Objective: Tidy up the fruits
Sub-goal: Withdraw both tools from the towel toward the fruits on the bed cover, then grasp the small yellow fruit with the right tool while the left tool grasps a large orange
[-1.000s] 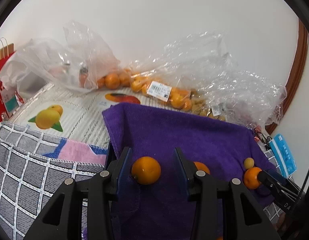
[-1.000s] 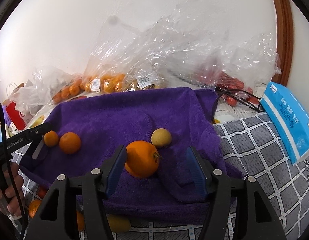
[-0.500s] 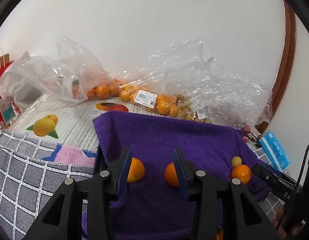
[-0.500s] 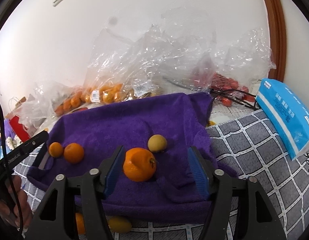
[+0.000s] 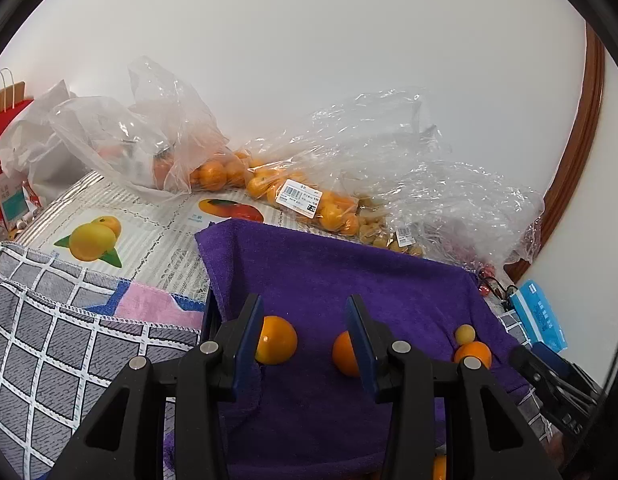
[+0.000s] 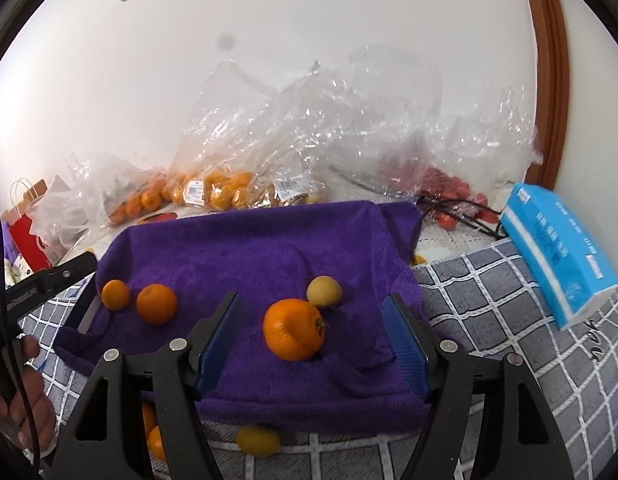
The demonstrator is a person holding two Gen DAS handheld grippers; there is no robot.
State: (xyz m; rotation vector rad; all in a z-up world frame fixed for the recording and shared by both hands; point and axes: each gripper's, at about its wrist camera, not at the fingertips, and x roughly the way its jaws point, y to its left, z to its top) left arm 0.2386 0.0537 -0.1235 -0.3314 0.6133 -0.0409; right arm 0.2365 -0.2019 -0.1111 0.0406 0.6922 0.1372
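Purple towel is lying ahead of both grippers, with four fruits resting on it. The right gripper is hanging released over the big orange; its jaws have just been opening, and the orange is sitting between them, free of both pads, with a pale yellow fruit just beyond it. That reads as a placing step just finished: this orange looks set down, and the next move probably calls for backing away without nudging it, then fetching one of the loose fruits lying under the towel's near edge, such as the yellow one.

The left gripper is hovering partly open with nothing clamped. One orange is showing just inside its left finger and another is peeking from behind its right finger, both lying on the towel beyond the tips. Both grippers are tilting downward toward the cloth. A hand is gripping the left tool's handle at the right view's left edge.
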